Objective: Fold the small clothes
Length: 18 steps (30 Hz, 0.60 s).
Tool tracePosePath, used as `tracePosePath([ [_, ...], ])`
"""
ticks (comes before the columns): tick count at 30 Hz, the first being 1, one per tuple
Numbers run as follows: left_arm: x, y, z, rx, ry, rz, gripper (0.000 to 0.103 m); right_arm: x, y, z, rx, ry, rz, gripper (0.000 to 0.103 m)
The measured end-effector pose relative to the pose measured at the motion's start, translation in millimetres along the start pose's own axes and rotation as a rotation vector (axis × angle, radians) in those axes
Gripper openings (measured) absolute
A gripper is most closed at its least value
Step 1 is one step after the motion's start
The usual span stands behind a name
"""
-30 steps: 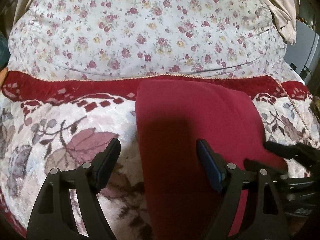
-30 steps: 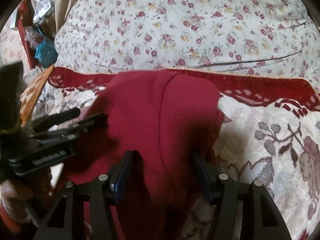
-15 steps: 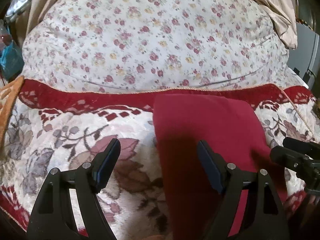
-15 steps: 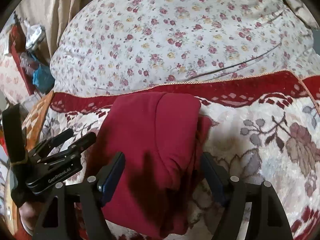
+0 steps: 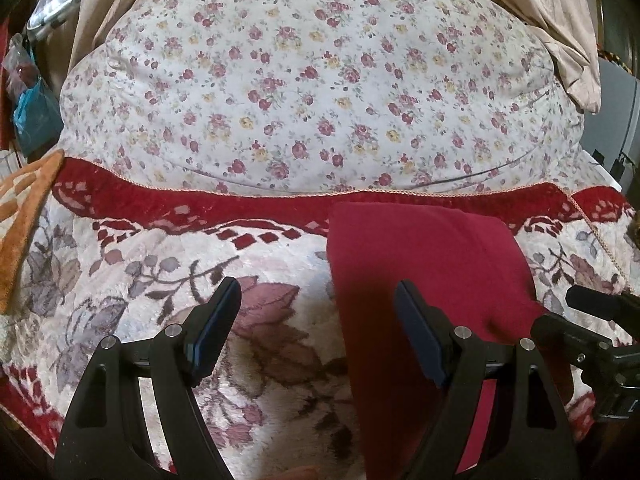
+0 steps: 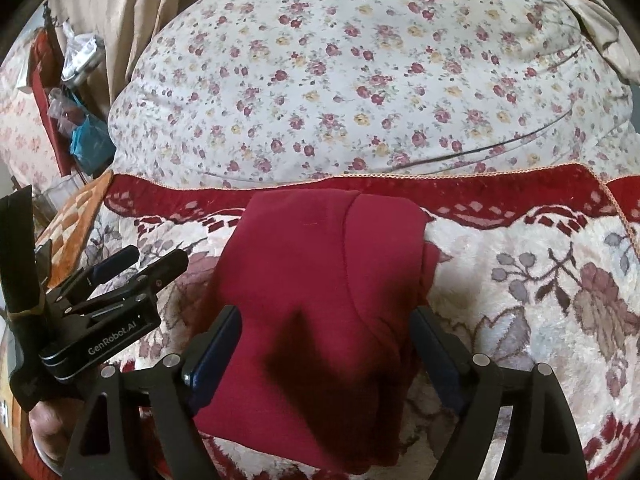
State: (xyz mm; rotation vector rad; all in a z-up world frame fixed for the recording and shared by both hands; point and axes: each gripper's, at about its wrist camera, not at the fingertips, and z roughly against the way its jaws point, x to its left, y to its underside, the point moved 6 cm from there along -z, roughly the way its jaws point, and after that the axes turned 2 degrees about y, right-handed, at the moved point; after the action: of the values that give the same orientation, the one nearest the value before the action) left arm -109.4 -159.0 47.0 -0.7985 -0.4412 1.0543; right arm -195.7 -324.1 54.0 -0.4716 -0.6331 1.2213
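Observation:
A dark red garment [image 5: 432, 272] lies folded lengthwise on the flowered blanket [image 5: 160, 280]; in the right wrist view the red garment [image 6: 320, 264] shows a folded flap on its right side. My left gripper [image 5: 316, 292] hovers open above the garment's left edge, nothing between its fingers. My right gripper [image 6: 326, 316] hangs over the garment's near half, its jaws opening; the cloth lies below and between the fingers, and the pads do not press it. The left gripper [image 6: 136, 268] also shows at the left of the right wrist view, with a hand beneath it.
A big white quilt with small roses [image 5: 320, 92] bulges behind the blanket's red border. An orange patterned cloth [image 5: 24, 208] lies at the left edge, beige fabric [image 5: 560, 40] hangs at the back right, and bags and clutter [image 6: 80, 120] stand at the far left.
Both grippers have drawn back and up, so the garment looks smaller. The right gripper's jaws have spread apart and come off the red cloth, which stays folded on the blanket.

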Motion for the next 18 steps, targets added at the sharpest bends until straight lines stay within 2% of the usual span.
tracePosePath([
  [18,-0.1,1.5,-1.7,0.008,-0.006,-0.004,0.079,7.2,3.5,-12.2,0.027,-0.010,0.008,0.084],
])
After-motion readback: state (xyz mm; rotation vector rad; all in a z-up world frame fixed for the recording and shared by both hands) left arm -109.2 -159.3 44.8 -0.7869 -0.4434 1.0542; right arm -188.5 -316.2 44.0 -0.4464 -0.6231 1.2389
